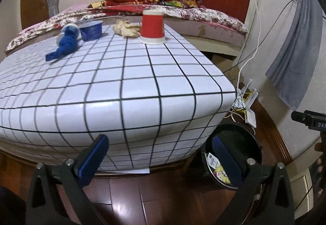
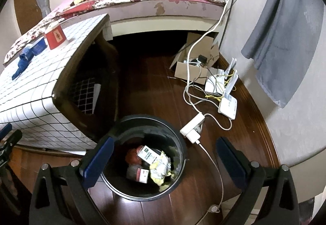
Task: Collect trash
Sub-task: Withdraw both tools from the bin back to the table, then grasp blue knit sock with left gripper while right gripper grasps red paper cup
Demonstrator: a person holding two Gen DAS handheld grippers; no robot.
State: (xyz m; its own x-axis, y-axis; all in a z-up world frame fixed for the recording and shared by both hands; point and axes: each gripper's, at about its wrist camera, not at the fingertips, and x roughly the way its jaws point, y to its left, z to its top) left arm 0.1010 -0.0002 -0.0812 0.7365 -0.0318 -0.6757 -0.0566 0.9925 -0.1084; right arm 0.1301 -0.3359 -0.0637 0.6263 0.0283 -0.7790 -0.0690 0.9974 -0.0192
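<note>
— Any way into the black bin?
— Its mouth lies open from above. The table edge crowds its left; the white power strip and cables hem its right.

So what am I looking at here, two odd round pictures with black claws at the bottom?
Those claws are hand-held grippers, one in each of a person's hands, each with a wide-angle camera looking along its jaws. The left gripper faces a checked table holding a red cup, a blue tub, a blue cloth and a crumpled beige wad. The right gripper hangs above a black bin with trash already inside. Both sets of jaws are open and hold nothing.
</note>
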